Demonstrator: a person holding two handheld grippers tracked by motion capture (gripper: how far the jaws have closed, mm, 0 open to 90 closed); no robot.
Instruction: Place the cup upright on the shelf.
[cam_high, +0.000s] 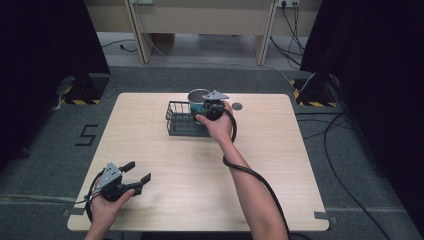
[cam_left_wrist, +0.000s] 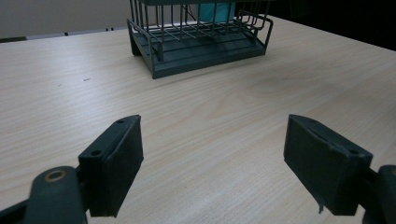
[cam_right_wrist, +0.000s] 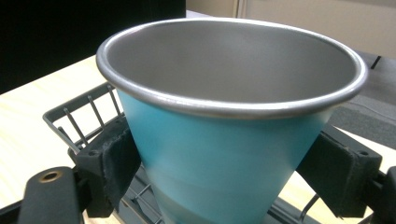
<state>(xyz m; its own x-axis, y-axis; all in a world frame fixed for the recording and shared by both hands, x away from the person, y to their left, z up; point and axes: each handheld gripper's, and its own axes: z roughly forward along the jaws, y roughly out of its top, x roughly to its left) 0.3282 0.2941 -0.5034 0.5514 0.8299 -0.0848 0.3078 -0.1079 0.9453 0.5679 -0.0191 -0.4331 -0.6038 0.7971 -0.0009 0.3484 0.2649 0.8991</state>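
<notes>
Grey carpeted floor (cam_high: 350, 150) around a light wood-grain tabletop (cam_high: 165, 170), black curtains on both sides, cables trailing on the right.

Container: dark wire-mesh rectangular basket with a solid base (cam_high: 181, 121), sitting toward the far middle of the tabletop. Left gripper view shows the same basket (cam_left_wrist: 196, 39) from low down, with a patch of teal visible through its bars.

In/over the basket: teal tapered metal cup with a bare steel interior and rolled silver rim (cam_right_wrist: 224, 126). High view puts the cup (cam_high: 198, 98) at the basket's far right corner, mouth up, roughly upright. Cup interior looks empty. Whether its foot touches the basket floor: cannot tell. Right gripper view shows basket wires below and beside the cup.

Right tool (cam_right_wrist: 224, 163): jaws pressed against both sides of the cup's teal wall, clamped on it. Right hand (cam_high: 216, 125) reaches over the basket's near edge.

Left tool (cam_high: 138, 173): jaws spread wide with nothing between them, low over the near left of the tabletop, well apart from the basket. Left hand (cam_high: 107, 202) at the near edge.

Small dark round disc (cam_high: 237, 106) lies flat on the tabletop just right of the cup.
</notes>
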